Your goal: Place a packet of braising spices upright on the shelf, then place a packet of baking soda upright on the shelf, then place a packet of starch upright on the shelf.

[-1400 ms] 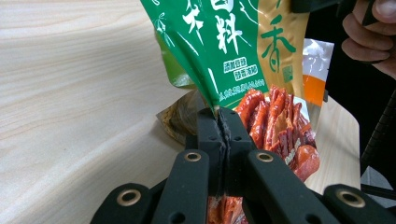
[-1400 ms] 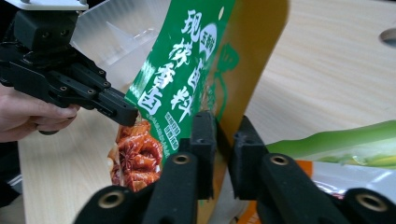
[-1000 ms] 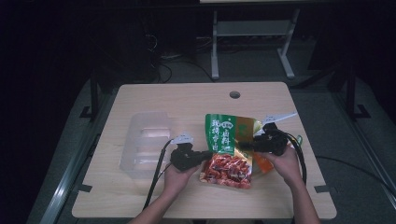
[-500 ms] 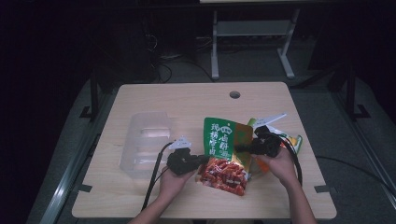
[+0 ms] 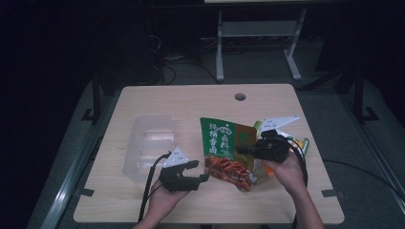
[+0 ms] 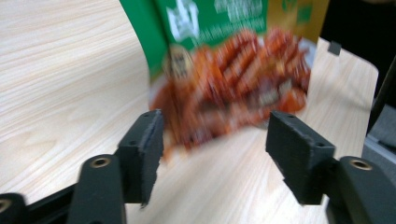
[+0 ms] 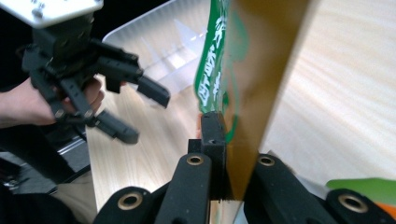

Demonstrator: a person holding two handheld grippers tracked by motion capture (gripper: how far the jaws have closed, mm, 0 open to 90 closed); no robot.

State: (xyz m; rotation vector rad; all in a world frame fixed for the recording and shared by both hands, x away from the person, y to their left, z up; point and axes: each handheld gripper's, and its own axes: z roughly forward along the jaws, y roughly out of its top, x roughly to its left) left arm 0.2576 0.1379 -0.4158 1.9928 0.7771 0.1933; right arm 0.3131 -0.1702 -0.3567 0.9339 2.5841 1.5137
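Nearest the person, the left tongs (image 5: 203,172) stand spread above the front part of the wooden surface (image 5: 191,102), their jaws having just been opening, with nothing between them; in the left gripper view the snack pouch (image 6: 233,70) hangs just beyond the two black pads, apart from them. A little farther in and to the right, the right tongs (image 5: 242,149) are pressed together on the snack pouch (image 5: 228,152), pinching its right edge and holding it raised and tilted, green top away from the person and red bottom toward them. In the right gripper view the jaws clamp the pouch's gold edge, and the left tongs (image 7: 135,112) show open beyond it.

Behind the right hand (image 5: 286,171), more packets (image 5: 301,143) in green and orange lie on the surface, partly hidden by the right tongs. To the left, a clear plastic divided tray (image 5: 145,145) sits just beside the left tongs and near the surface's left edge.

The far half of the surface is bare wood up to a round cable hole (image 5: 240,97). Past the far edge stands a metal frame (image 5: 258,33) on the dark floor.
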